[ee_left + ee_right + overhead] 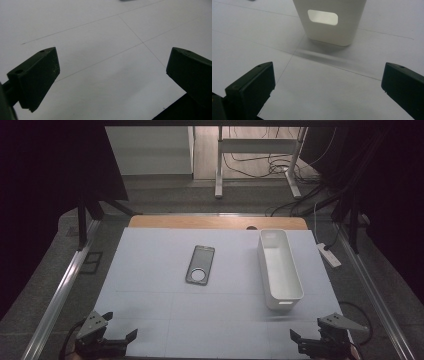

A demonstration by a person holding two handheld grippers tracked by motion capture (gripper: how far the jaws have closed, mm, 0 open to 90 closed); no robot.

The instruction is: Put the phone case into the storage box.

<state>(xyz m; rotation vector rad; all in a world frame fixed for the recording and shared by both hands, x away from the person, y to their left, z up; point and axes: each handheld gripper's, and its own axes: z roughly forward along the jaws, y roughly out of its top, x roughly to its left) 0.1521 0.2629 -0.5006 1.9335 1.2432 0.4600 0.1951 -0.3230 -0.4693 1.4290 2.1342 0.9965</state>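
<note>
A grey phone case (200,265) with a round cut-out lies flat near the middle of the white table mat (150,285). To its right stands a long white bin (280,270), empty, with a handle slot in its near end. My left gripper (120,325) rests at the mat's near left corner; in the left gripper view its jaws (113,53) stand wide apart over bare mat. At the near right corner sits my right gripper (307,329). Its jaws (329,66) are open, facing the bin (329,22) a short way ahead, with nothing between them.
A wooden table edge (215,222) shows beyond the mat. A white power strip (329,255) lies on the floor to the right of the table. Metal frame rails (65,285) run along both sides, and desk legs with cables (260,165) stand farther back.
</note>
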